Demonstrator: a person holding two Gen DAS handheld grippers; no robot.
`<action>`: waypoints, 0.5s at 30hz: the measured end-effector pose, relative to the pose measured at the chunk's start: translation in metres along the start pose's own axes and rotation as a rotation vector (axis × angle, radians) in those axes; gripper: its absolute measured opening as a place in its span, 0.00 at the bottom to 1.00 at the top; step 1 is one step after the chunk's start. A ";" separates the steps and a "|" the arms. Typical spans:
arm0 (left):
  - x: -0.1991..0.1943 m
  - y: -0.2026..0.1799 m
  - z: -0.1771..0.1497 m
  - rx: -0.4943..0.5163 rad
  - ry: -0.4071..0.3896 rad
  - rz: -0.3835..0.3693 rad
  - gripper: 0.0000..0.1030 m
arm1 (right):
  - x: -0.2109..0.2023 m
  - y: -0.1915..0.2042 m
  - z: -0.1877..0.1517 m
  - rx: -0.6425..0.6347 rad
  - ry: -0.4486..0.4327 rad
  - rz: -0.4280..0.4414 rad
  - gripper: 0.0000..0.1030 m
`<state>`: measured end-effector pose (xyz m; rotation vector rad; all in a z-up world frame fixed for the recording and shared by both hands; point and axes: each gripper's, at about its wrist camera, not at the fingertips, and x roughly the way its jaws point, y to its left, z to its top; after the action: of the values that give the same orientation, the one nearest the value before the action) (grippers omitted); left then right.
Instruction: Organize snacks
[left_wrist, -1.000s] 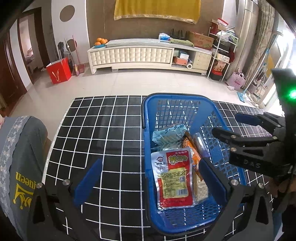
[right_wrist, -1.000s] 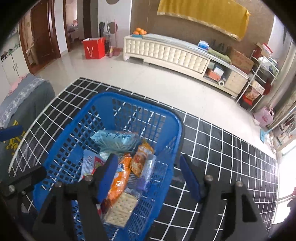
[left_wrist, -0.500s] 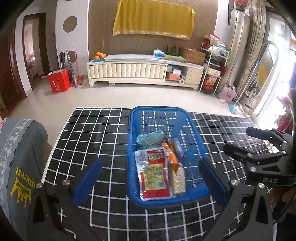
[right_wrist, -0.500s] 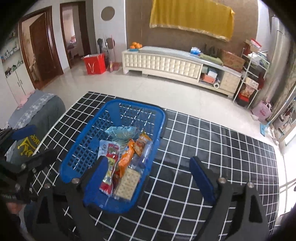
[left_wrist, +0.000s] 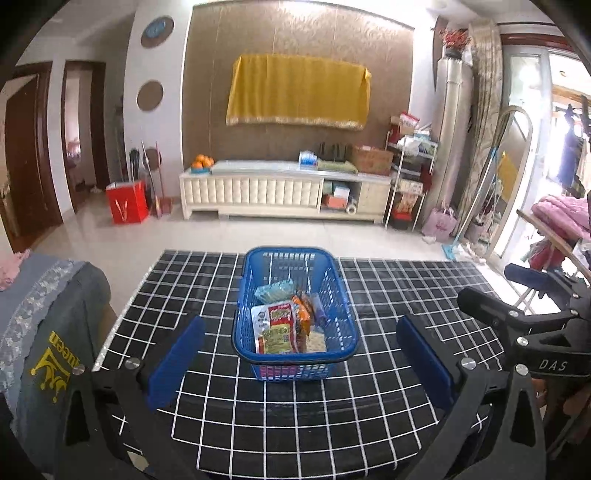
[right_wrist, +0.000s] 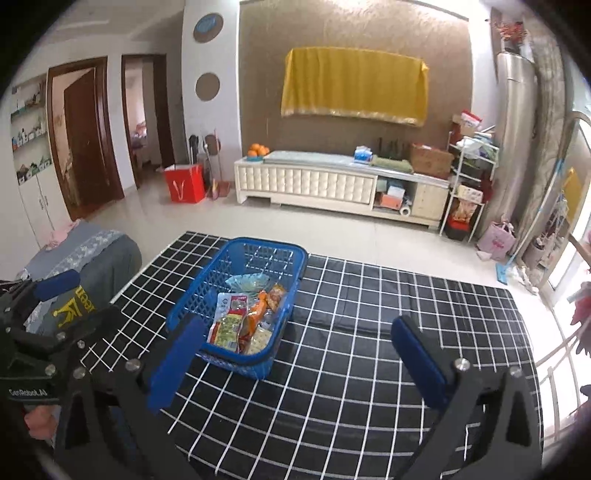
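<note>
A black tablecloth with a white grid covers the table and fills the lower half of both views. On it stands one blue plastic basket, roughly in the middle of the cloth's width and nearer its far edge. The basket's long axis runs from the near side towards the far edge; in the right wrist view it slants, with the far end leaning right. Its open top faces up.

The snacks lie inside the basket, packed close together. At least four can be counted: one red and yellow packet lying flat with its long side along the basket, one orange packet just beside it on the right, one pale blue-green bag at the far end, and one pale cracker pack at the near right corner.

The left gripper stands wide, with nothing between its blue pads. The right gripper has just been opening and stands wide, also empty. Both are apart from the basket.
</note>
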<state>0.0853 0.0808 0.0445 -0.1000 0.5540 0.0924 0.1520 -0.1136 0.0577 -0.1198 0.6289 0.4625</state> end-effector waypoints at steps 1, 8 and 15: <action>-0.009 -0.004 -0.001 0.005 -0.006 -0.003 1.00 | -0.011 -0.001 -0.004 0.007 -0.020 -0.010 1.00; -0.057 -0.024 -0.010 0.041 -0.056 -0.028 1.00 | -0.062 -0.006 -0.022 0.063 -0.086 -0.033 1.00; -0.088 -0.036 -0.018 0.057 -0.091 -0.030 1.00 | -0.096 0.000 -0.037 0.051 -0.113 -0.041 1.00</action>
<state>0.0055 0.0380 0.0781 -0.0484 0.4640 0.0520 0.0640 -0.1596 0.0842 -0.0576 0.5257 0.4107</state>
